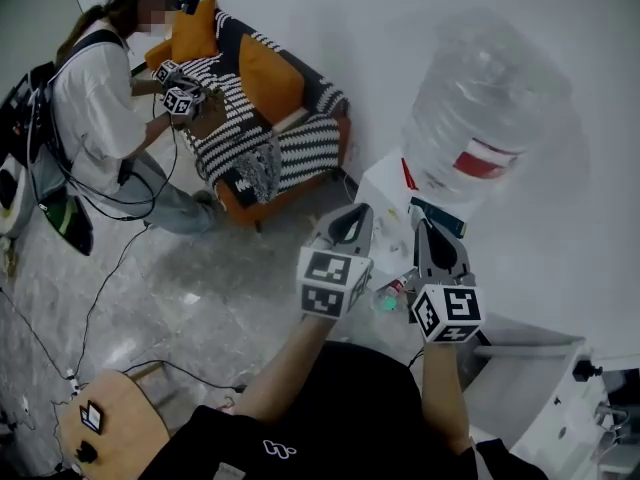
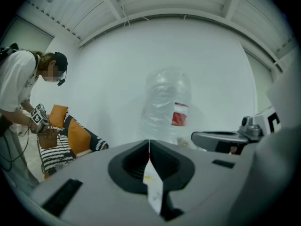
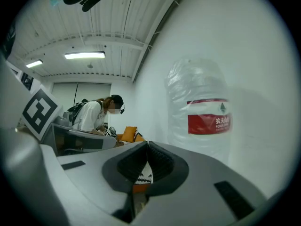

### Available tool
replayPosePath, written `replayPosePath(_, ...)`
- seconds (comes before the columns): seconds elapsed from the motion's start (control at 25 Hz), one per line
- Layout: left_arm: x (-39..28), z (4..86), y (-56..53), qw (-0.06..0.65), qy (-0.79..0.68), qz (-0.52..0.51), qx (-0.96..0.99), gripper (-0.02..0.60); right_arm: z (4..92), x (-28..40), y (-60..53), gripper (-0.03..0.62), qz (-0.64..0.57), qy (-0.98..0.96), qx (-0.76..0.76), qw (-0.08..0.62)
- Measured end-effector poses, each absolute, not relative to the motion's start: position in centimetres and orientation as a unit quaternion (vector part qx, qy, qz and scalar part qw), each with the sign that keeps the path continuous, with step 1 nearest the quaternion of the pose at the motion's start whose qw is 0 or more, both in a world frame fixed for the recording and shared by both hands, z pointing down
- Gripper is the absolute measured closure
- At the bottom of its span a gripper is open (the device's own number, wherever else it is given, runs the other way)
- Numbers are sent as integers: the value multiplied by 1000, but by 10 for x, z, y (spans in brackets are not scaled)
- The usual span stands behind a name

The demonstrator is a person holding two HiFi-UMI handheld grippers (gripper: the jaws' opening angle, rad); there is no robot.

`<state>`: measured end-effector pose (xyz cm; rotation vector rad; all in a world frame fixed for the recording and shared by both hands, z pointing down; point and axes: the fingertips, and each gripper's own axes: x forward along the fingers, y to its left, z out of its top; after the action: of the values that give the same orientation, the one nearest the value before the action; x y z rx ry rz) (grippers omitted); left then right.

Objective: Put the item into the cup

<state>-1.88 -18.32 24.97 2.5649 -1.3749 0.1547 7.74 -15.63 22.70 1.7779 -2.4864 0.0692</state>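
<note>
Both grippers are held up side by side in front of a water dispenser [image 1: 388, 186]. My left gripper [image 1: 349, 220] is shut on a small white paper tag [image 2: 153, 186] with faint yellow print; a thin red and white string [image 2: 149, 149] runs up from it between the closed jaws. My right gripper [image 1: 431, 234] is shut with nothing in it; its jaws meet at the tip [image 3: 147, 146] and a striped sofa shows through the gap below. A small greenish object [image 1: 388, 300] sits low between the grippers; I cannot tell what it is. No cup is clearly visible.
A large clear water bottle [image 1: 490, 118] with a red label stands on the dispenser. A striped sofa [image 1: 262, 128] with orange cushions is at the back left, where another person [image 1: 98, 103] works with grippers. A white machine [image 1: 530, 368] is at right, a wooden stool [image 1: 115, 423] at lower left.
</note>
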Motion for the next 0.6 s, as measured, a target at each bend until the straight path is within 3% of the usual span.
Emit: replayPosePath(0.6,-5,288,-194,175,-468,80,863,568,263,80,-178,582,53,-817,564,106)
